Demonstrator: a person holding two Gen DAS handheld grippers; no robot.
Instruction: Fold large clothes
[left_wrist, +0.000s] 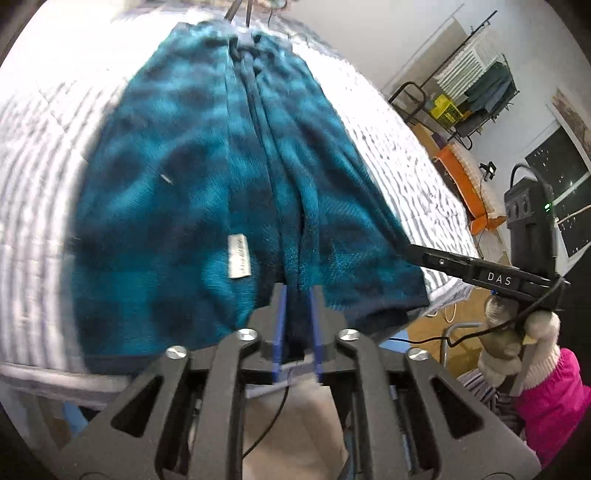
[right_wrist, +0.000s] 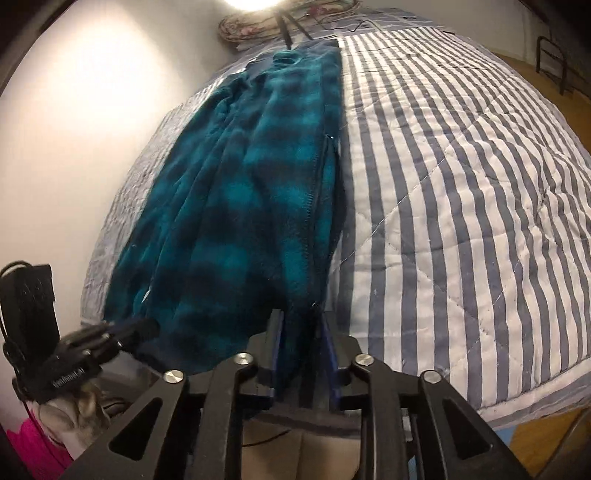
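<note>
The teal fleece garment (right_wrist: 236, 206) lies folded lengthwise on the striped quilt (right_wrist: 461, 192), its near hem pinched by the left gripper (left_wrist: 297, 314) and right gripper (right_wrist: 303, 339); crosswise folds appear to remain.

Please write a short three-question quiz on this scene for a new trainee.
1. True or false: both grippers are shut on the teal fleece garment.
2. What does the garment lie on? A) a wooden floor B) a striped quilt C) a glass table
3. Fill in: the white label shows in the ___ wrist view.

Key: 1 true: left gripper and right gripper both clamp its near edge. 2 B, the striped quilt. 3 left.
</note>
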